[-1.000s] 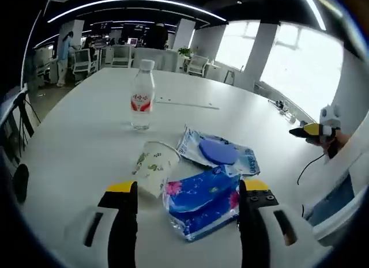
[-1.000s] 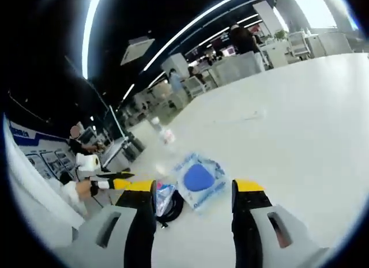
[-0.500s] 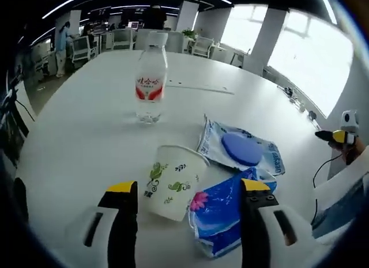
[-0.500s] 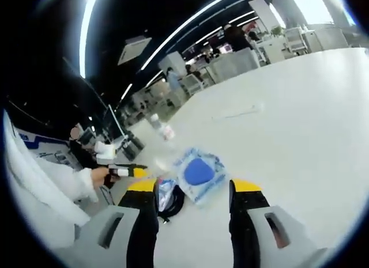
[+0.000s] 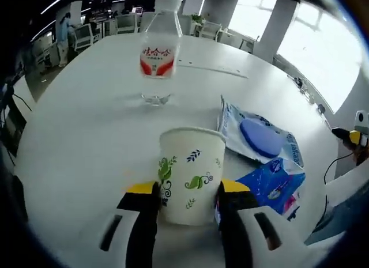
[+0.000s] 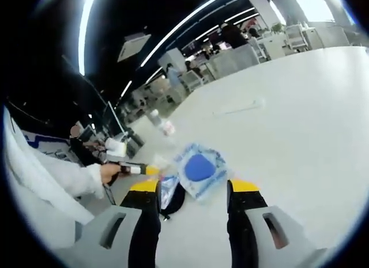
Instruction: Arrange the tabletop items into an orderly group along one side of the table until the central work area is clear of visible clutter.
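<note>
A white paper cup [image 5: 190,176] with a green leaf print stands upright on the white table [image 5: 86,124]. My left gripper [image 5: 187,190] is shut on it, one jaw against each side. Beyond the cup stands a clear water bottle [image 5: 157,55] with a red label. To the right lie a wipes pack [image 5: 259,138] with a blue lid and a blue tissue pack [image 5: 268,184]. My right gripper [image 6: 193,187] hangs open over the table, nothing between its jaws. Past it are the wipes pack [image 6: 199,167], the tissue pack [image 6: 167,190] and the bottle [image 6: 161,125].
A person's hand [image 6: 109,171] in a white sleeve holds the left gripper at the table's edge. The right gripper's yellow tip [image 5: 353,135] shows at the right side. A thin strip [image 5: 213,67] lies further back on the table. Office chairs and desks stand behind.
My left gripper has moved forward and left to the paper cup, and its jaws have come together onto the cup's sides. The right gripper has hardly shifted.
</note>
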`<state>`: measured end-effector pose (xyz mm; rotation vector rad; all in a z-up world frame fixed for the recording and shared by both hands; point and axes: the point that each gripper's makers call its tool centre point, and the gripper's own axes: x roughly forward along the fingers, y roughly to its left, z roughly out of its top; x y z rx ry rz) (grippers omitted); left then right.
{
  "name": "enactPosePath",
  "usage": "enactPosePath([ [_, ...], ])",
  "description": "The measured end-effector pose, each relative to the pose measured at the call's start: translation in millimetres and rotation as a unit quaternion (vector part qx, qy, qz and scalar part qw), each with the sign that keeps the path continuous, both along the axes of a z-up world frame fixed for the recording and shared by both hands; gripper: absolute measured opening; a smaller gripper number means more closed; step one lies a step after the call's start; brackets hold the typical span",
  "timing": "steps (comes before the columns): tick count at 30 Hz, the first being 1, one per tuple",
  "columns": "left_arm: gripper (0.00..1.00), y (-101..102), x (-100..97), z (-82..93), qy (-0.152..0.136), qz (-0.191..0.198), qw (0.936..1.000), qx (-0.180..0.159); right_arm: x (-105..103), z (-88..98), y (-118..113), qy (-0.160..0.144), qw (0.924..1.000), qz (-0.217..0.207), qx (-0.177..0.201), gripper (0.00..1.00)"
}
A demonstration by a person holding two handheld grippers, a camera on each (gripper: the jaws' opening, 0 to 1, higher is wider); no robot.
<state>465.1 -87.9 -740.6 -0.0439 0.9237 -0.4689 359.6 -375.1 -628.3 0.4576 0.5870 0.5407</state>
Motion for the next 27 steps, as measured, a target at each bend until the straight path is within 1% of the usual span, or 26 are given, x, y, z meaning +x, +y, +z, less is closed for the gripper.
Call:
enactPosePath([
  [2, 0.38, 0, 0.0, 1.8, -0.009, -0.001, 0.9999, 0.005, -1, -1.2, 2, 0.002, 1.0000, 0.004, -0.002, 0.43],
  [3, 0.38, 0, 1.0, 4.2, -0.023, -0.007, 0.9997, 0.010, -2, -1.6, 3, 0.003, 1.0000, 0.005, -0.002, 0.43],
  [6, 0.36, -4, 3.6, 13.8, -0.049, -0.006, 0.9988, -0.004, -3, -0.9, 6, 0.003, 1.0000, 0.009, -0.001, 0.42],
  [9, 0.36, -8, 6.9, 33.1, -0.093, -0.005, 0.9955, -0.012, -2, 1.5, 7, -0.004, 0.9999, 0.015, -0.006, 0.42],
  [10, 0.36, -11, 7.1, 41.9, -0.109, -0.006, 0.9938, -0.021, -1, 2.5, 8, -0.007, 0.9998, 0.019, -0.010, 0.42],
  [12, 0.36, -16, 6.5, 53.6, -0.130, -0.010, 0.9911, -0.030, 0, 4.4, 9, -0.013, 0.9994, 0.026, -0.017, 0.42],
  [14, 0.36, -20, 4.5, 66.3, -0.157, -0.022, 0.9869, -0.028, 1, 7.2, 11, -0.020, 0.9990, 0.034, -0.023, 0.42],
  [16, 0.36, -27, 0.3, 79.2, -0.181, -0.033, 0.9823, -0.032, 2, 11.2, 14, -0.028, 0.9984, 0.041, -0.026, 0.42],
  [17, 0.36, -32, -2.3, 87.4, -0.197, -0.039, 0.9790, -0.037, 4, 12.5, 14, -0.035, 0.9976, 0.050, -0.032, 0.41],
  [18, 0.36, -35, -5.1, 90.5, -0.199, -0.043, 0.9782, -0.040, 5, 14.1, 15, -0.039, 0.9970, 0.056, -0.036, 0.41],
  [19, 0.36, -40, -7.7, 95.8, -0.208, -0.050, 0.9757, -0.046, 6, 17.6, 18, -0.045, 0.9960, 0.066, -0.039, 0.40],
  [20, 0.36, -46, -8.6, 102.6, -0.231, -0.068, 0.9691, -0.054, 7, 20.3, 21, -0.053, 0.9945, 0.079, -0.044, 0.39],
  [21, 0.36, -55, -14.6, 111.4, -0.251, -0.092, 0.9619, -0.058, 8, 25.3, 25, -0.065, 0.9916, 0.097, -0.055, 0.38],
  [23, 0.36, -67, -22.9, 122.1, -0.272, -0.119, 0.9528, -0.061, 10, 32.3, 31, -0.079, 0.9875, 0.120, -0.064, 0.35],
  [24, 0.36, -75, -28.7, 127.8, -0.283, -0.135, 0.9470, -0.069, 12, 39.5, 37, -0.088, 0.9845, 0.136, -0.067, 0.35],
  [25, 0.36, -80, -32.6, 130.0, -0.284, -0.144, 0.9452, -0.073, 13, 45.3, 41, -0.097, 0.9819, 0.147, -0.069, 0.35],
  [26, 0.36, -83, -35.2, 130.4, -0.285, -0.151, 0.9437, -0.075, 15, 54.7, 47, -0.113, 0.9763, 0.167, -0.078, 0.35],
  [27, 0.36, -87, -38.5, 131.7, -0.287, -0.159, 0.9416, -0.075, 16, 60.2, 51, -0.123, 0.9723, 0.179, -0.085, 0.35],
])
